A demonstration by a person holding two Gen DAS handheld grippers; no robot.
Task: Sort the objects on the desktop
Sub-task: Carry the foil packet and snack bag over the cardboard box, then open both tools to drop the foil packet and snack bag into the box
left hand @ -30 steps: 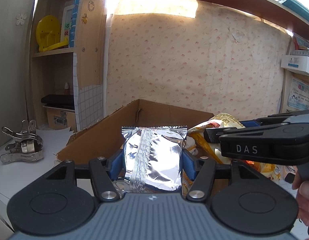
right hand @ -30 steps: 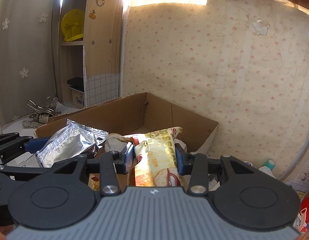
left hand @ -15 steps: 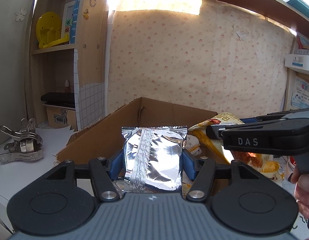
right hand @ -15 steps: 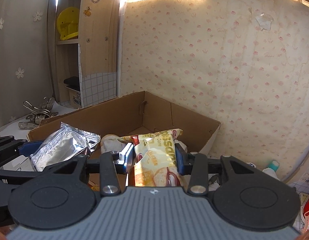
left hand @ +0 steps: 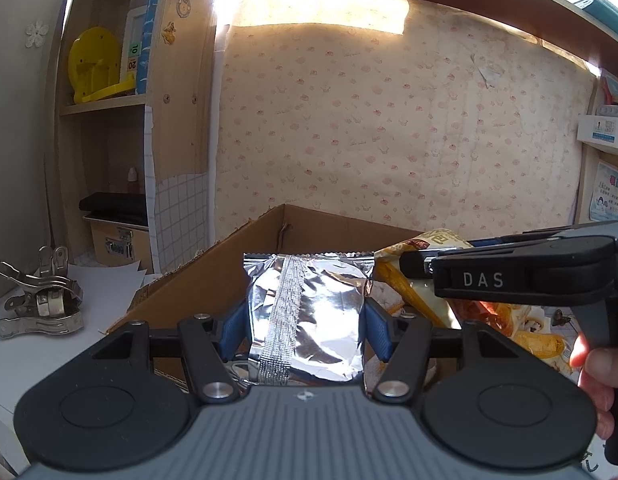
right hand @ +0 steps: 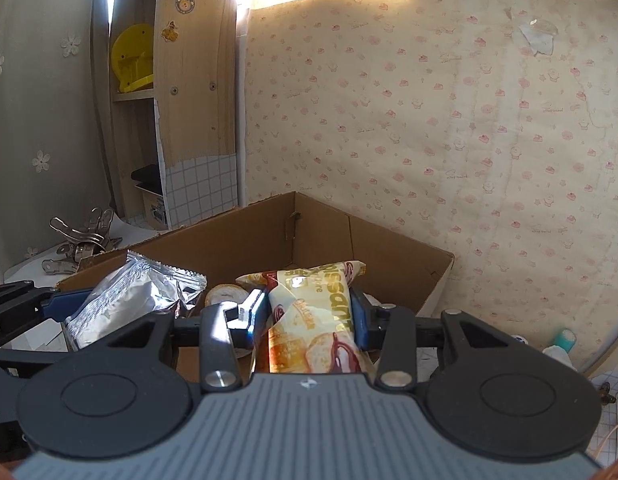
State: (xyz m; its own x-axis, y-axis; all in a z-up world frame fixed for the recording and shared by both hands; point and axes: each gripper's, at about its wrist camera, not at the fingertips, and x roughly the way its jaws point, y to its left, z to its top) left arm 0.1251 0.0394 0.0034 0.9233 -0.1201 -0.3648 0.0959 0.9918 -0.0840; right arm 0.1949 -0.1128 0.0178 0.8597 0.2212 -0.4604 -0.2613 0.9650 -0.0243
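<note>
Cardboard box: floor and near wall hidden behind the silver foil packet and left gripper body. Croissant packet: lower end cut off behind the right gripper body beside the box, and its small print is unreadable. Person's hand right of the box is clipped by the frame edge.

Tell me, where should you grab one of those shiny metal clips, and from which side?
Probably by the narrow middle of a metal clip, coming from above with a finger on each flat side. The clips lie low in a tangled pile on the white desk, curved handles sticking up, so a level sideways approach would likely shove them or catch two together.
</note>
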